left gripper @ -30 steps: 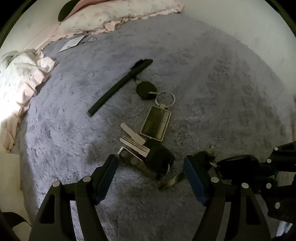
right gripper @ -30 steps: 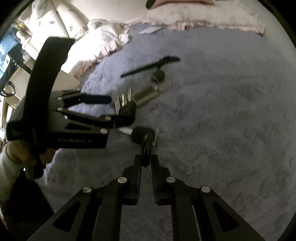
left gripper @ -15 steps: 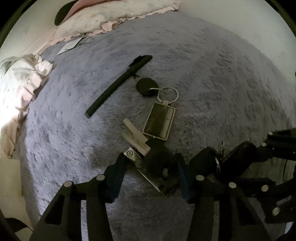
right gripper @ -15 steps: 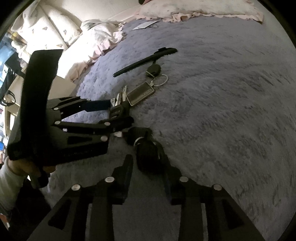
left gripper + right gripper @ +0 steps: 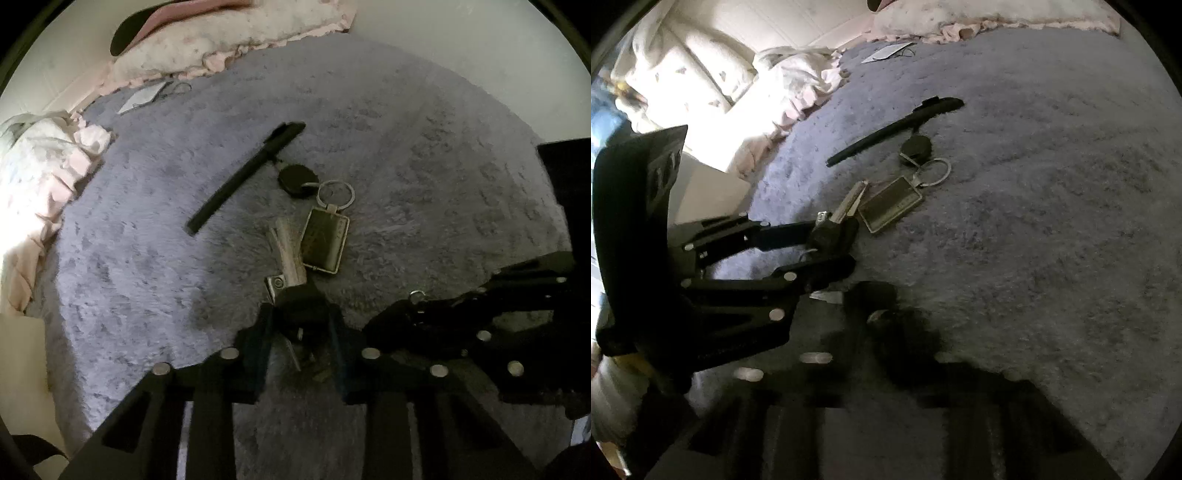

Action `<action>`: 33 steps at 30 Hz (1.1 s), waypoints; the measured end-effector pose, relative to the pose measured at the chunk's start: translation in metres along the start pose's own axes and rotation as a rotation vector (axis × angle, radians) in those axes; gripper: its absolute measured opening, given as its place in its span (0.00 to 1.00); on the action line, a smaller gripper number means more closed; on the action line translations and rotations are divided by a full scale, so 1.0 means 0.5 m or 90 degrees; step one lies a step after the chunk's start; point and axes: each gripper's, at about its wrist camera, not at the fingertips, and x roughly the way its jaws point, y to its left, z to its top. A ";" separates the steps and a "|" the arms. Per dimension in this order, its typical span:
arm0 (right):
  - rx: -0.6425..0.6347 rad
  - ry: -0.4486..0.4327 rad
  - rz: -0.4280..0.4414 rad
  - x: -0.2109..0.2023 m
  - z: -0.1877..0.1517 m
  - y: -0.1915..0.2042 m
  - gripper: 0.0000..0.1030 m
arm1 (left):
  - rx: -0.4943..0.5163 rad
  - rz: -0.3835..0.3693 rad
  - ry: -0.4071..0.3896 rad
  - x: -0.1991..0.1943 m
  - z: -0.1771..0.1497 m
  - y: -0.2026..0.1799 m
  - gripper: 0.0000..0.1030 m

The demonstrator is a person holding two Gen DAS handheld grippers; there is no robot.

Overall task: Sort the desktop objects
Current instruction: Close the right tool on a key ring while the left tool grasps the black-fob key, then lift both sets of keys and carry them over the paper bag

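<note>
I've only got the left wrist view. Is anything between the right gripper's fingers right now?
Observer: Yes, a dark fob sits between the closing jaws of the right gripper; blur hides whether the pads press it.
Operator: Anything sticking out of it?
Observer: What looks like a silver key blade pokes out toward the picture's left.
Operator: Who holds the left gripper?
Observer: A pale sleeve shows behind the left gripper, whose closing jaws have the black key head between them.
</note>
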 end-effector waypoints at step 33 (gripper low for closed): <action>-0.034 -0.103 0.058 -0.237 0.061 0.206 0.14 | -0.017 0.045 -0.114 -0.339 -0.023 0.034 0.27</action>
